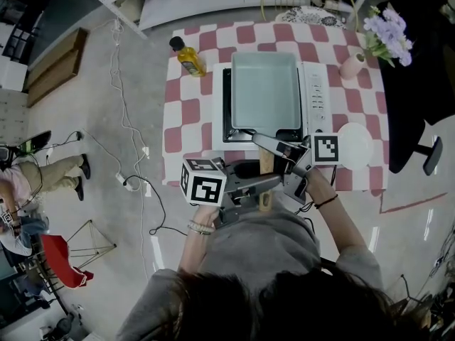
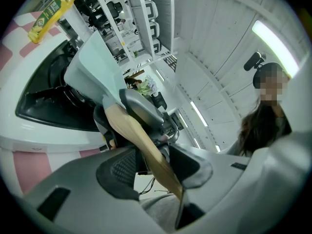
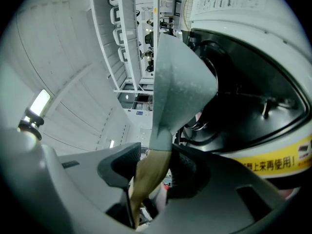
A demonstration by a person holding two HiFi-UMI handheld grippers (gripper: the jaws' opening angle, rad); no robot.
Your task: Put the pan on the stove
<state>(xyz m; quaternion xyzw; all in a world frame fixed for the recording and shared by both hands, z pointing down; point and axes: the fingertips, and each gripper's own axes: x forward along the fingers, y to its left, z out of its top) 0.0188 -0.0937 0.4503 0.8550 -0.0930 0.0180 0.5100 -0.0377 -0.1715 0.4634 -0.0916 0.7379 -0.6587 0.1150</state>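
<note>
A pale green rectangular pan [image 1: 264,91] lies over the black burner well of a white table stove [image 1: 316,91]. Its wooden handle [image 1: 266,163] points toward me, off the stove's near edge. My left gripper [image 1: 266,190] comes in from the left and is shut on the handle's near part. My right gripper [image 1: 274,155] comes in from the right and is shut on the handle closer to the pan. In the left gripper view the handle [image 2: 146,145] runs between the pads up to the pan [image 2: 95,65]. The right gripper view shows the handle [image 3: 148,177] pinched below the pan [image 3: 178,77]. Whether the pan rests on the burner I cannot tell.
The stove stands on a red-and-white checked table [image 1: 188,112]. A yellow oil bottle [image 1: 190,57] is at the stove's far left, a white plate [image 1: 355,144] at its right, and a pink vase [image 1: 352,66] with purple flowers behind that. Cables lie on the floor to the left.
</note>
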